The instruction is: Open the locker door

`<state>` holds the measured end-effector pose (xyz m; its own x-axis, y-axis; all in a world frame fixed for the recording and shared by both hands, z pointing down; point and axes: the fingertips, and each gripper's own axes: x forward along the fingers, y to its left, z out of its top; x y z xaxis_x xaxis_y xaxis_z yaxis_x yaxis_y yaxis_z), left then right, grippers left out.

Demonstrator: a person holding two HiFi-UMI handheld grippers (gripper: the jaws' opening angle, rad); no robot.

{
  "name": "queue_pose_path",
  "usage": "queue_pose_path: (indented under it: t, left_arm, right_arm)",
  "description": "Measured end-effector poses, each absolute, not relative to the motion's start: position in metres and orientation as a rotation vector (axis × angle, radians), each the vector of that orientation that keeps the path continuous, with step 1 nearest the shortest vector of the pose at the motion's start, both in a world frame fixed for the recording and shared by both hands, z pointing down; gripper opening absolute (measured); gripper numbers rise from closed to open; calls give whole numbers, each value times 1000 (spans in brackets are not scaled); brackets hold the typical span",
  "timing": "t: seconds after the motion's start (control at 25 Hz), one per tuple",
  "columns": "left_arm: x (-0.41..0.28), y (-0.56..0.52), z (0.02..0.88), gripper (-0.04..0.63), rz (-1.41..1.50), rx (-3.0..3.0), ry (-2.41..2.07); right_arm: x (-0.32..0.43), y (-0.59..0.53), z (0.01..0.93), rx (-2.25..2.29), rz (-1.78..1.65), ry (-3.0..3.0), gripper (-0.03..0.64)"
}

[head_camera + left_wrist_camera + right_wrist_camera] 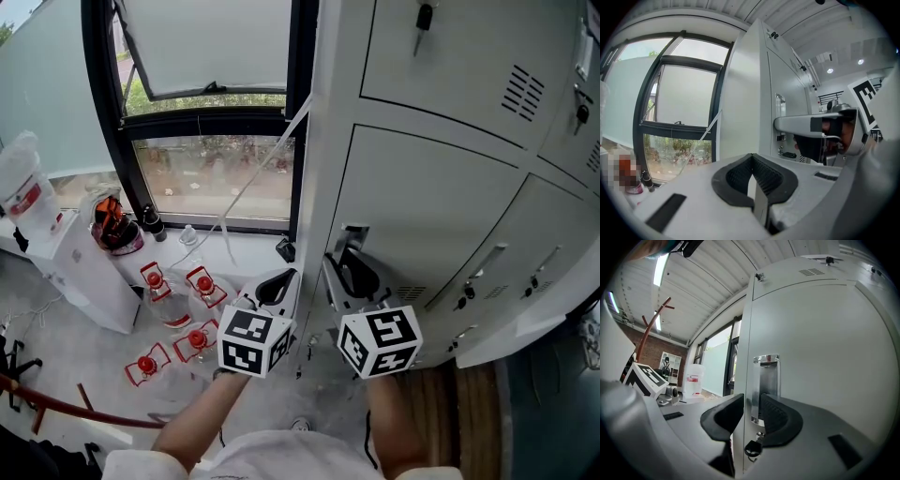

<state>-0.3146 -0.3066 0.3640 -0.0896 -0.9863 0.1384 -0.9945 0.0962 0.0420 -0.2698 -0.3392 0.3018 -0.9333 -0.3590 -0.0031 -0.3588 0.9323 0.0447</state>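
right gripper: jaws apart, straddling the left edge of the locker door. one pad is outside the edge and the other sits in front of the chrome handle. i see daylight on both sides, so nothing is clamped yet. the door looks shut or nearly shut; i can't tell if it has cracked.

left gripper: jaws together, empty, parked just at 9 o'clock of the right one, off the locker's corner.

in the head view the door is at 1 o'clock from both grippers and the window is at 11.

risks as i read them:
- if the pads close on the thin sheet edge rather than behind the handle lip, i expect the grip to slide off on the pull.
- the key hangs at 6 o'clock, just under the jaws. a low or tilted pull could snag or bend it.
- if the lock isn't turned, pulling will strain the grip and the door won't move.
- the door should swing out toward me, and my right forearm is in that arc.
- bottles stand on the floor at 8 o'clock, so stepping back is risky.
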Motion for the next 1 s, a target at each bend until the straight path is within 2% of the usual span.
queue_pose_path:
  t: [1.0]
  left_arm:
    - [-305, -281, 362, 6, 77, 2080, -2168]
  right_arm:
    - [-255, -318, 301, 601, -7, -3085, 106]
